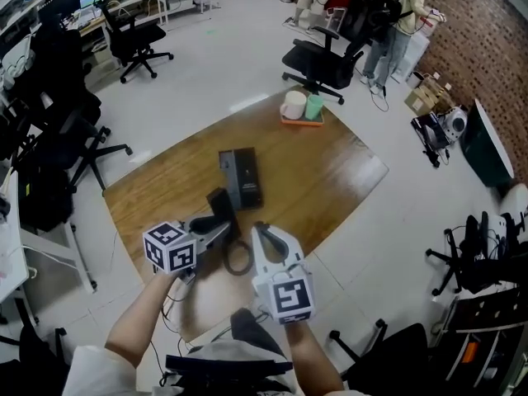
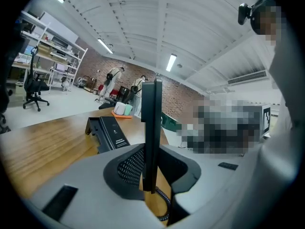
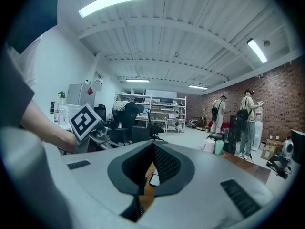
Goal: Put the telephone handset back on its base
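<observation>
worktop (image 1: 330, 172): wooden, base (image 1: 241, 177) at centre
left gripper (image 2: 150, 174): jaws clamped on upright handset (image 2: 151, 123)
right gripper (image 3: 152, 151): jaws closed, empty

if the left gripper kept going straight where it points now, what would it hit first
Probably the bare tabletop just right of the phone base; the left gripper, holding the handset, aims slightly downward past it. Depth is unclear.

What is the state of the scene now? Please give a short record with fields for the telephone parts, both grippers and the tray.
handset: clamped in left gripper
telephone base: on wooden table, beyond handset, no handset on it
cord: loops between the two grippers
right gripper: jaws together, holding nothing
orange tray: far table edge, holds white cup and green cup
</observation>
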Demonstrator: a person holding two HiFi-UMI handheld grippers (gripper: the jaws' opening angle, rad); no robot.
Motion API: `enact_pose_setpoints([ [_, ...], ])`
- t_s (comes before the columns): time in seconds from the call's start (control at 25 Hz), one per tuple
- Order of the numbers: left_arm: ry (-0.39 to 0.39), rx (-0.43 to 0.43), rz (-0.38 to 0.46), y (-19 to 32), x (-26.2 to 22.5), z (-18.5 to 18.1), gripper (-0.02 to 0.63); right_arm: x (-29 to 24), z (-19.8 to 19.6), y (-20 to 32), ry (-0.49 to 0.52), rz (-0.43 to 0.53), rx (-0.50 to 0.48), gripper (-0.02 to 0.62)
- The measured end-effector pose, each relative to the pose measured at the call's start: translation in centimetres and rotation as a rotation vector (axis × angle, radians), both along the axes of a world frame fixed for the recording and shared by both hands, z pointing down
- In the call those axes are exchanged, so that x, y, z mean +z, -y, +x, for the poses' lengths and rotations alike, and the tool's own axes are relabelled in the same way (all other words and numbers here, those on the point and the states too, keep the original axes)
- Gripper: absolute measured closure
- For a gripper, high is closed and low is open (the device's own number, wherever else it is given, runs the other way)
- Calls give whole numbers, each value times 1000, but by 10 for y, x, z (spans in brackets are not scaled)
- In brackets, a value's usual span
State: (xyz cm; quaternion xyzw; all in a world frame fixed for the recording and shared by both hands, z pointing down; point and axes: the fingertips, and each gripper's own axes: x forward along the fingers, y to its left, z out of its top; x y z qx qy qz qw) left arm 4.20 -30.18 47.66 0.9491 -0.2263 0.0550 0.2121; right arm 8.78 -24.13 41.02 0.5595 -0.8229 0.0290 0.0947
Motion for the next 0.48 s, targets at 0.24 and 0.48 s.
enact_pose_setpoints([
  [0.24, 5, 6, -56, 30, 26, 9, 532, 7, 4, 24, 23, -21, -33, 594],
  [0.48, -9, 42, -149, 57, 48, 14, 532, 17, 5, 44, -8, -44, -99, 594],
])
